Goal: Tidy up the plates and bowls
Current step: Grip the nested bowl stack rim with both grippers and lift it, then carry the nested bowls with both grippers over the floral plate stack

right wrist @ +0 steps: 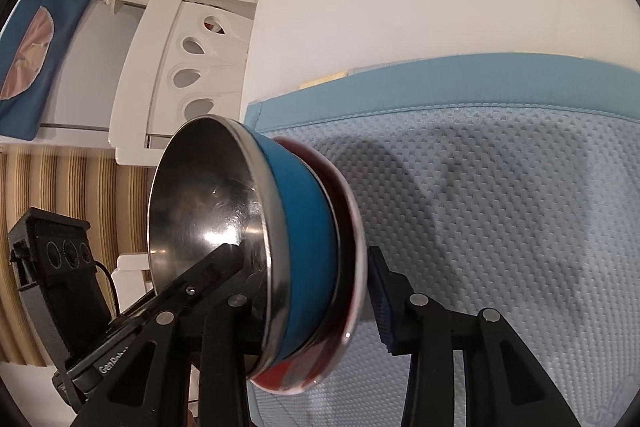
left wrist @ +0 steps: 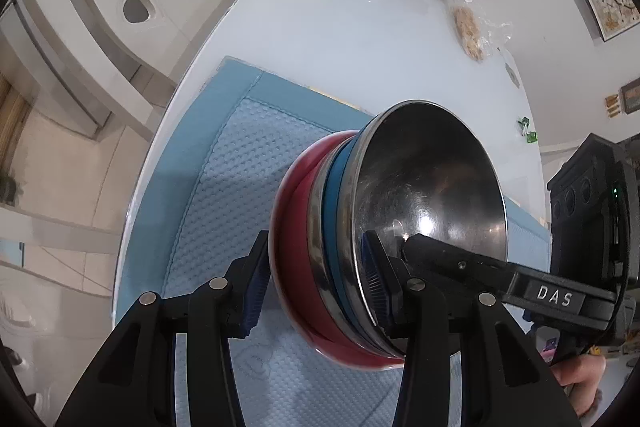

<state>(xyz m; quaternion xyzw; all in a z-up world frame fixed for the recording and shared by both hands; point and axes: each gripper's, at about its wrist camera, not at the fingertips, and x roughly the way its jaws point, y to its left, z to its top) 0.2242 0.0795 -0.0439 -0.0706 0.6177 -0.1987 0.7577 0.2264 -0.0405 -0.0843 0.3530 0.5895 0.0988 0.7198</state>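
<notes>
Between the fingers of my left hand-held gripper (left wrist: 316,291) sits a nested stack of bowls, tipped on edge above the blue mat (left wrist: 224,187): a steel bowl (left wrist: 432,179) innermost, a blue bowl (left wrist: 334,203) around it, a red bowl (left wrist: 292,211) outermost. One left pad lies inside the steel bowl and the other against the red wall, so I read that hand-held gripper as clamped on the stack. My right hand-held gripper (right wrist: 308,291) straddles the same rim from the other side, one finger inside the steel bowl (right wrist: 204,195); its outer pad (right wrist: 382,303) stands just clear of the red bowl (right wrist: 352,227), so I judge it not gripping. The step in hand looks like carrying the gathered stack, two-handed, to wherever it belongs on the table (left wrist: 340,27). Next I need the right pads to bite before I shift anything, then a level, slow set-down so the bowls do not slide apart. No plates are in view, the stack's underside is hidden, and the lower rim is masked by the fingers. I cannot tell whether the stack touches the mat.
</notes>
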